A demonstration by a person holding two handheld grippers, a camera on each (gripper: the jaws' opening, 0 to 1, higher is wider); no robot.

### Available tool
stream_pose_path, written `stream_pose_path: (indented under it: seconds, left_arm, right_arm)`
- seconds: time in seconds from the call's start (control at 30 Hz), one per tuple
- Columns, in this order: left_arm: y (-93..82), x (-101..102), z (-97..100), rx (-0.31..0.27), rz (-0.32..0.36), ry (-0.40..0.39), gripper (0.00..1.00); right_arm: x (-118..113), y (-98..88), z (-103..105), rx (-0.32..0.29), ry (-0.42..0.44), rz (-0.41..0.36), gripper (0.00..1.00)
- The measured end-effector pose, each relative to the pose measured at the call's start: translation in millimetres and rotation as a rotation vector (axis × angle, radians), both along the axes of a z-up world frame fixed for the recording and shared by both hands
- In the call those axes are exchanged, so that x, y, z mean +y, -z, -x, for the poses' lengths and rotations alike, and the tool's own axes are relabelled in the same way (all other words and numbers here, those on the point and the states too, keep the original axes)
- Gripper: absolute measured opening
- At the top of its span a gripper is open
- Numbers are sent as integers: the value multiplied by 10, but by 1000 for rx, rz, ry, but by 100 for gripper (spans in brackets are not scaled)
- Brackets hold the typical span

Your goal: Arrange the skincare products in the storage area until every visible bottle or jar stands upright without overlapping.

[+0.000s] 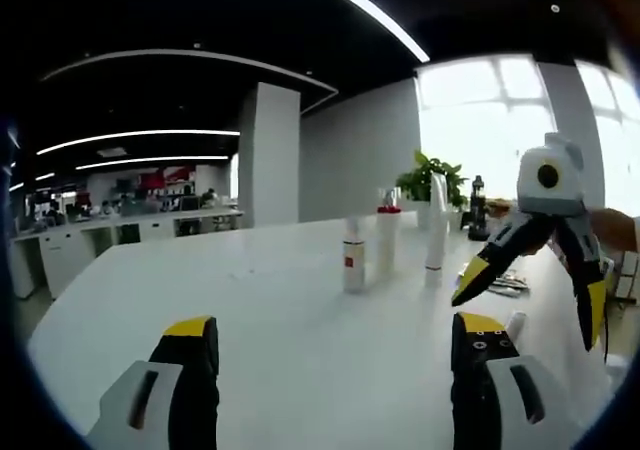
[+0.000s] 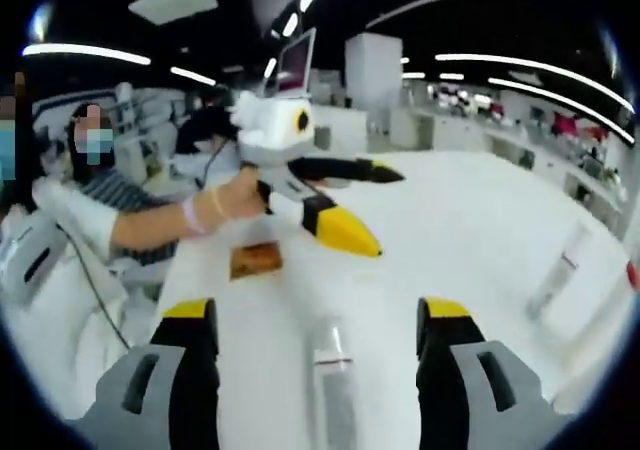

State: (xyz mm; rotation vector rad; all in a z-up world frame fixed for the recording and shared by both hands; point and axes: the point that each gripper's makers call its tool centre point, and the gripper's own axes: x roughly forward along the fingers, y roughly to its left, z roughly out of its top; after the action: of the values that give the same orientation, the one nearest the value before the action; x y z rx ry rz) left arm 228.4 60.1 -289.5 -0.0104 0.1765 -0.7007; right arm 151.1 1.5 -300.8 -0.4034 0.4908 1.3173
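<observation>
Skincare bottle (image 2: pixel 333 385) lies flat on white table (image 2: pixel 470 230), between right gripper (image 2: pixel 316 325) jaws, long axis running straight along jaw line toward 12 o'clock. Right gripper jaws wide apart, holding nothing, bottle not yet clamped. Left gripper (image 1: pixel 335 342) also wide, empty, pointing across table. Right gripper nearer lying bottle by far. Further out, from left gripper view: three products upright at 12 to 1 o'clock, short bottle (image 1: pixel 353 256), red-capped bottle (image 1: pixel 387 240), tall white tube (image 1: pixel 436 228), apart from each other. Likely next: close on lying bottle, stand it up.
</observation>
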Motion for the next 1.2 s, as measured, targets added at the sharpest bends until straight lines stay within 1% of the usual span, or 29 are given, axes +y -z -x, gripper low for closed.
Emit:
stream_pose_path:
  seconds: [0.03,0.07,0.13,0.17,0.23,0.27,0.3,0.33,0.37,0.4,0.47,0.5,0.53,0.6,0.63,0.7,0.73,0.8,0.87,0.9,0.97,1.03,1.1,1.2]
  left_arm:
    - [-3,8,2,1,5,0,99]
    - [-4,14,4,0,6,0,99]
    - [-9,22,1,-1,8,0,99]
    - [-13,23,0,-3,8,-1,99]
    - [-13,-5,37,-4,7,0,99]
    - [-18,-10,38,-4,8,-3,99]
    - [-24,-9,39,-6,10,-4,99]
    - [-29,-11,43,-6,13,-4,99]
    - [-36,-7,33,-5,18,-4,99]
    - [-50,14,-21,-6,23,-4,99]
    - [-60,25,-62,-8,22,-1,99]
    - [-69,30,-81,-10,22,0,99]
    - [-82,37,-100,-12,24,1,99]
    - [-116,82,-165,-13,35,-2,99]
    - [-130,95,-176,-15,40,-4,99]
    - [-164,117,-191,-21,52,-7,99]
    - [-181,127,-198,-24,58,-8,99]
    - [-220,147,-217,-33,72,-13,99]
    - [-238,162,-240,-38,76,-16,99]
    - [-241,171,-259,-38,78,-18,99]
    - [-246,184,-293,-37,80,-16,99]
    - [-253,190,-313,-38,83,-16,99]
    - [-266,191,-333,-41,85,-13,99]
    - [-283,174,-344,-46,88,-11,99]
  right_arm:
    - [-5,31,-3,2,-1,27,79]
    - [-31,90,-5,1,-6,79,76]
    - [-68,162,-63,-44,-3,166,71]
    - [-62,207,-50,-46,-19,203,67]
    - [-46,259,-56,-27,-16,245,66]
    - [-70,309,-51,-18,-28,293,64]
    - [-77,327,-45,-11,-31,307,63]
    - [-98,390,-54,6,-20,355,61]
    - [-108,422,-43,13,-29,379,59]
    - [-141,465,-28,26,-42,425,56]
    - [-149,489,-24,43,-34,449,51]
    - [-165,512,8,82,-35,475,49]
    - [-167,528,29,106,-44,497,48]
    - [-145,541,46,107,-57,505,50]
    - [-181,567,78,118,-73,549,50]
    - [-151,587,81,117,-79,561,49]
    - [-158,597,98,128,-88,578,49]
    - [-148,591,86,118,-87,592,47]
    - [-166,594,92,126,-97,617,47]
    - [-194,599,73,126,-97,642,46]
    - [-242,606,26,109,-96,676,42]
    - [-257,606,-4,108,-90,683,38]
    - [-273,608,-41,93,-89,694,35]
    - [-271,608,-24,100,-85,706,34]
